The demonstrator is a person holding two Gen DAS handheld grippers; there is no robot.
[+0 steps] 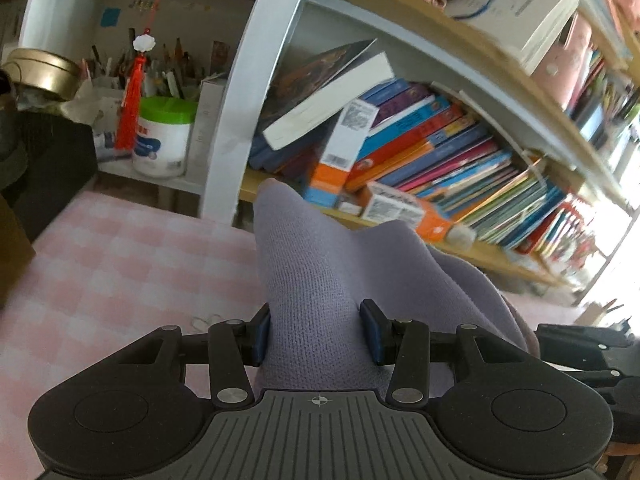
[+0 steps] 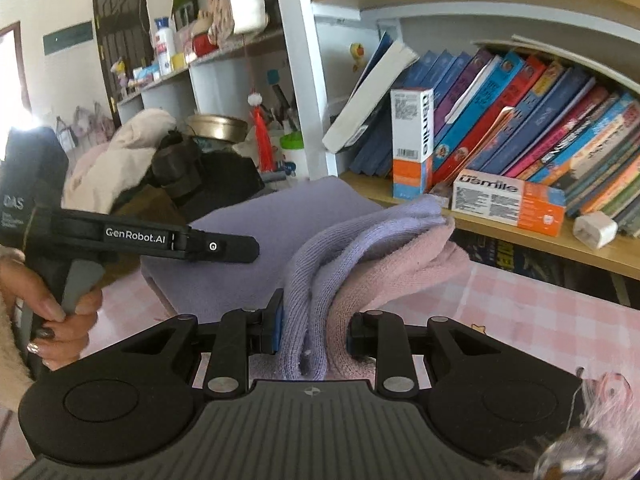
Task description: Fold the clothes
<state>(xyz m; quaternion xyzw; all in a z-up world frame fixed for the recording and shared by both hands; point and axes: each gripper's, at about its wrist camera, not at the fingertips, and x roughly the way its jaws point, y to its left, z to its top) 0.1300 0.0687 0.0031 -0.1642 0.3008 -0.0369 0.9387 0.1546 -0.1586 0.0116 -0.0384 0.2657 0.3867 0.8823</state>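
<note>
Left gripper point(image 1: 316, 334): its 2 blue-padded fingers point(image 1: 261, 336) are pinching a fold of the lilac knit garment point(image 1: 316, 264), which is rising in a peak above the pink checked table point(image 1: 120, 264).
Right gripper point(image 2: 314, 330): its fingers point(image 2: 276, 330) are clamping bunched layers of the garment, lilac outside and pinkish inside, lifted off the table.
Garment: it is hanging between both grippers, in front of the bookshelf point(image 2: 500, 236).
Left hand point(image 2: 52, 312): it is gripping the other tool's handle.

Lavender knit garment point(image 1: 320, 280) (pink layer beneath) over pink-and-white checked cloth point(image 1: 120, 264); blue-padded black fingers point(image 1: 370, 330).
</note>
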